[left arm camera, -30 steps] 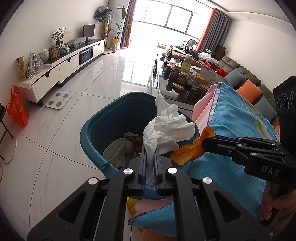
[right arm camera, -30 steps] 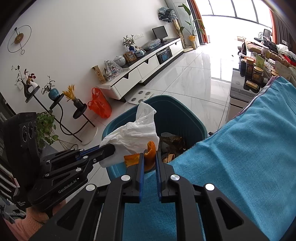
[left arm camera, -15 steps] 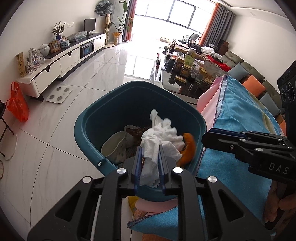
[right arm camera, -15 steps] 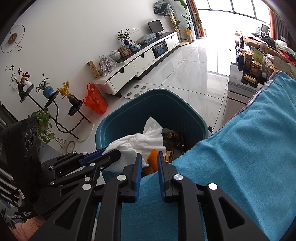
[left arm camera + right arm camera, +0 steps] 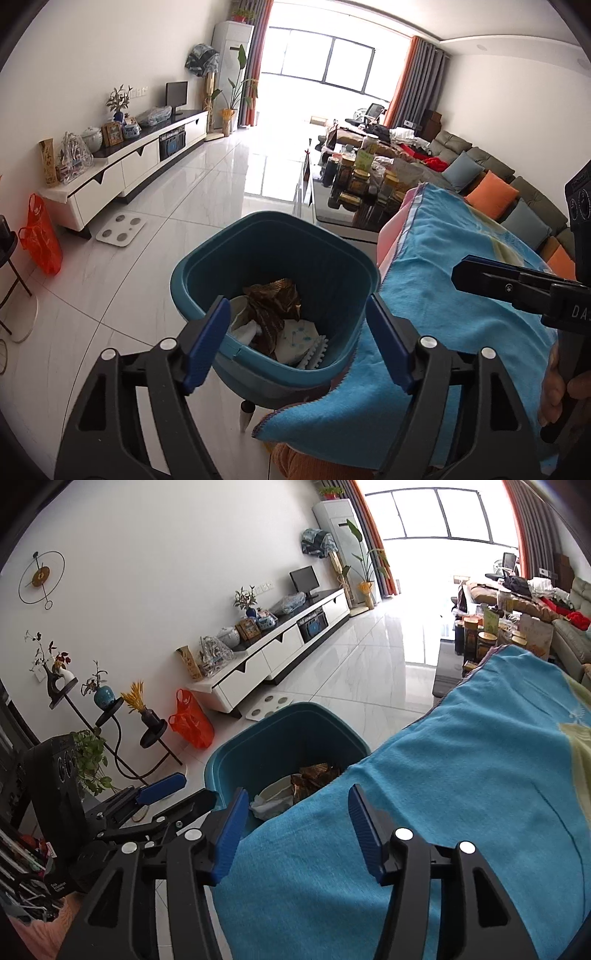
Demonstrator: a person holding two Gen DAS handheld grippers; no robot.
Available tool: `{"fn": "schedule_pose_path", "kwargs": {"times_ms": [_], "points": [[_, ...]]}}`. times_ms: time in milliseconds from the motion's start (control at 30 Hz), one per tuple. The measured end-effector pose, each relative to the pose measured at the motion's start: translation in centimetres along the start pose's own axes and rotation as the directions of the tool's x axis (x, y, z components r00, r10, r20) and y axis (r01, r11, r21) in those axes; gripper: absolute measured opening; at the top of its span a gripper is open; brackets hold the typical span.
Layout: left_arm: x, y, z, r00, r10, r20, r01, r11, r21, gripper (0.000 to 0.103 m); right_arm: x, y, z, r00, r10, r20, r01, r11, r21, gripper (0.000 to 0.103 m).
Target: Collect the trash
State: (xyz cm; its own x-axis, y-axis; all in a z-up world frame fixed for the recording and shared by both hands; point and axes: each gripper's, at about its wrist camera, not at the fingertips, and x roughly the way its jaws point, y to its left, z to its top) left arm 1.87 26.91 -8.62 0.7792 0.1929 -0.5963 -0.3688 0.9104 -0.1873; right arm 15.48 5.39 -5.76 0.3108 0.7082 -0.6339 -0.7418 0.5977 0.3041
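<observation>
Both grippers empty. Left gripper (image 5: 297, 328) hangs above the bin (image 5: 236, 236), jaws spread wide, nothing between them. Right gripper (image 5: 295, 830) sits over the edge of the blue cloth (image 5: 461, 794) covering the desk, jaws likewise wide and bare.

Trash location: inside the bin, which stands on the floor, touching the cloth's hanging edge. Visible in it: crumpled brown wrapper (image 5: 273, 302), white tissue (image 5: 245, 330), a pale printed piece (image 5: 299, 338) and a white ridged item (image 5: 314, 352) near the front wall. Orange peel not visible from either view; presumably buried or hidden behind the rim.

Step in hand (judgement): a release into the bin reads as complete, with both tools unloaded at the drop point. Neither holds anything to deposit.

Cloth surface within the right wrist view shows no loose scraps. Much of the desk lies behind both cameras, so whether more trash remains cannot be told.

Next move (judgement): pull both grippers back from the bin, turn toward the desk, search for leftover items. Jaws are already wide enough for an approach. Caution: cloth is soft and loose, so a low grasp could pinch it along with the scrap.
</observation>
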Motion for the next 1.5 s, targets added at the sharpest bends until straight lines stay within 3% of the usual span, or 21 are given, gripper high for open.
{"fn": "schedule_pose_path", "kwargs": {"times_ms": [133, 300, 467, 667, 833, 1100, 1267, 1500], "points": [[-3.1, -2.0, -0.4, 0.996, -0.042, 0.084, 0.038, 0.998, 0.051, 0.098, -4.2, -1.0, -1.4, 0.993, -0.068, 0.099, 0.069, 0.998, -0.005, 0.078], [-5.7, -5.7, -1.1, 0.984, -0.085, 0.154, 0.069, 0.992, 0.102, 0.098, -9.1, -1.9, -4.3, 0.952, -0.212, 0.221, 0.218, 0.976, -0.003, 0.094], [-6.8, -10.2, -1.7, 0.968, -0.141, 0.206, 0.110, 0.982, 0.157, 0.098, -13.7, -3.2, -7.7, 0.874, -0.372, 0.313, 0.373, 0.926, 0.056, 0.096], [-7.0, -16.1, -1.9, 0.945, -0.216, 0.244, 0.157, 0.958, 0.242, 0.098, -18.2, -5.7, -11.5, 0.768, -0.529, 0.361, 0.507, 0.846, 0.163, 0.096], [-6.5, -20.0, -1.9, 0.929, -0.270, 0.252, 0.201, 0.942, 0.267, 0.098, -21.1, -7.3, -13.9, 0.691, -0.621, 0.370, 0.571, 0.783, 0.247, 0.096], [-6.8, -24.4, -3.4, 0.910, -0.309, 0.276, 0.211, 0.919, 0.332, 0.098, -24.8, -8.0, -16.1, 0.579, -0.712, 0.397, 0.629, 0.700, 0.338, 0.096], [-7.4, -25.5, -4.4, 0.902, -0.324, 0.284, 0.214, 0.909, 0.359, 0.098, -26.0, -7.9, -16.9, 0.540, -0.739, 0.404, 0.652, 0.670, 0.355, 0.096], [-8.1, -26.6, -5.1, 0.892, -0.340, 0.298, 0.214, 0.898, 0.385, 0.098, -26.9, -7.6, -17.4, 0.508, -0.757, 0.411, 0.660, 0.648, 0.380, 0.096]]}}
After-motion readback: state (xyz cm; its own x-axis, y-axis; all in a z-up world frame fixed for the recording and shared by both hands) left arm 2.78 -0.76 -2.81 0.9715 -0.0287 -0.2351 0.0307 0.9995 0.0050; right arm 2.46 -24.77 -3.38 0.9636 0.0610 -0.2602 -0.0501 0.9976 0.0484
